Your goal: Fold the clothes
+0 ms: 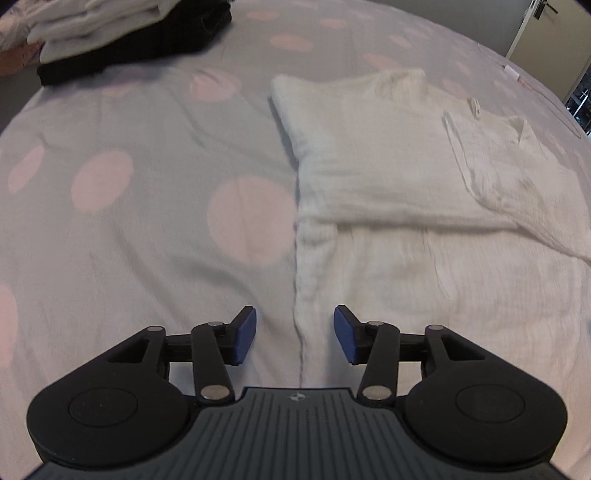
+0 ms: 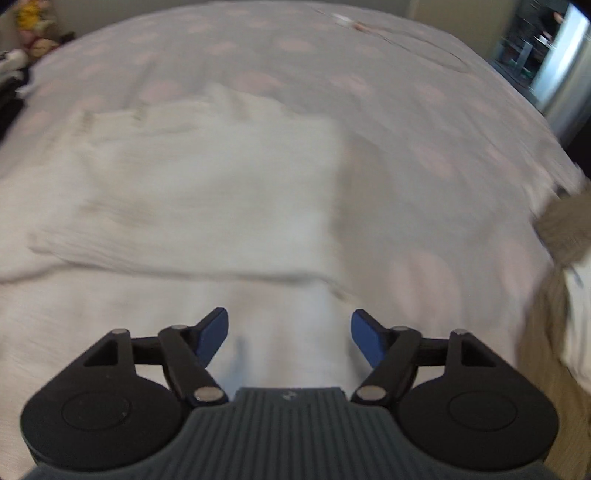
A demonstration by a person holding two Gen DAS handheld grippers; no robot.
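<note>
A white crinkled shirt (image 1: pixel 399 177) lies flat on the bed, its sides folded in and a sleeve laid across the body. My left gripper (image 1: pixel 294 339) is open and empty, just above the shirt's lower left edge. In the right wrist view the same white shirt (image 2: pixel 207 192) is blurred. My right gripper (image 2: pixel 290 341) is open and empty above the shirt's lower right part.
The bed cover (image 1: pixel 140 177) is pale grey with pink dots. A stack of folded white and black clothes (image 1: pixel 122 33) sits at the far left. A beige and white garment (image 2: pixel 565 277) lies at the bed's right edge. A door (image 1: pixel 546 29) stands beyond.
</note>
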